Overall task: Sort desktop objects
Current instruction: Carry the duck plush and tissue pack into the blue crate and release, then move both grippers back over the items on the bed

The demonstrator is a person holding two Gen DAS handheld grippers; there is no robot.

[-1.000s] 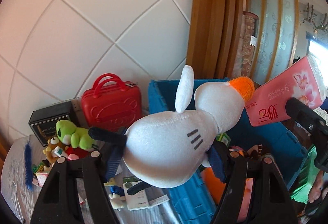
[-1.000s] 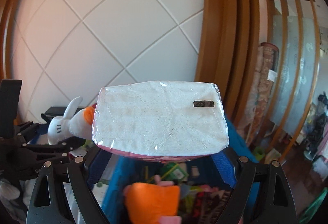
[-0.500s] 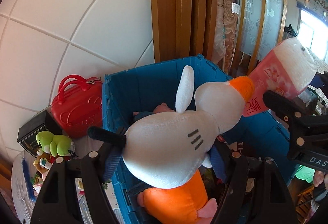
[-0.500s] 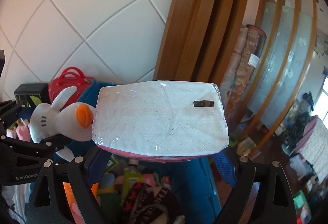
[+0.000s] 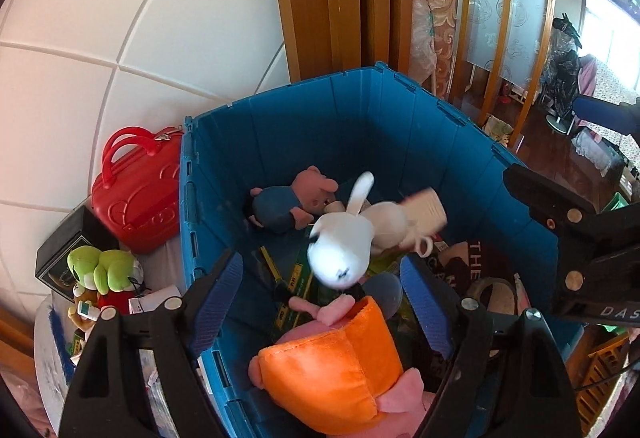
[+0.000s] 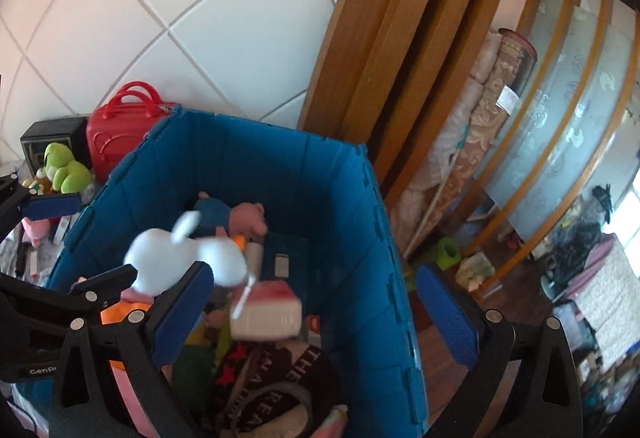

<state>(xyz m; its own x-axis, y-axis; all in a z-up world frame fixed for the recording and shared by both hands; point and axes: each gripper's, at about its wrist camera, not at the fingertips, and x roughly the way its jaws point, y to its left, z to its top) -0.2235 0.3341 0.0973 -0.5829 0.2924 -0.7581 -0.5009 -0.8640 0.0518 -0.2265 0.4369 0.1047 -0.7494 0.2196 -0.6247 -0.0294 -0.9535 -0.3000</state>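
Observation:
A white plush goose (image 5: 342, 242) with an orange beak drops, blurred, into the blue crate (image 5: 360, 125). Beside it the pink-and-white tissue pack (image 5: 426, 209) falls too. My left gripper (image 5: 320, 302) hangs over the crate, jaws opening, and its blue pads touch nothing. In the right wrist view the goose (image 6: 180, 258) and the tissue pack (image 6: 266, 312) are loose in the air inside the crate (image 6: 280, 173). My right gripper (image 6: 316, 314) is wide, jaws still opening, nothing between its pads.
The crate holds an orange plush (image 5: 332, 366), a pink pig plush in blue (image 5: 288, 201), green boxes and dark cloth. Left of it stand a red case (image 5: 136, 189), a green frog plush (image 5: 100, 266) and a black box (image 5: 60, 250). Wooden frames and floor lie to the right.
Both grippers swung over the crate and tilted down. The left let go of the goose and the right let go of the tissue pack; both things now fall into the crate.

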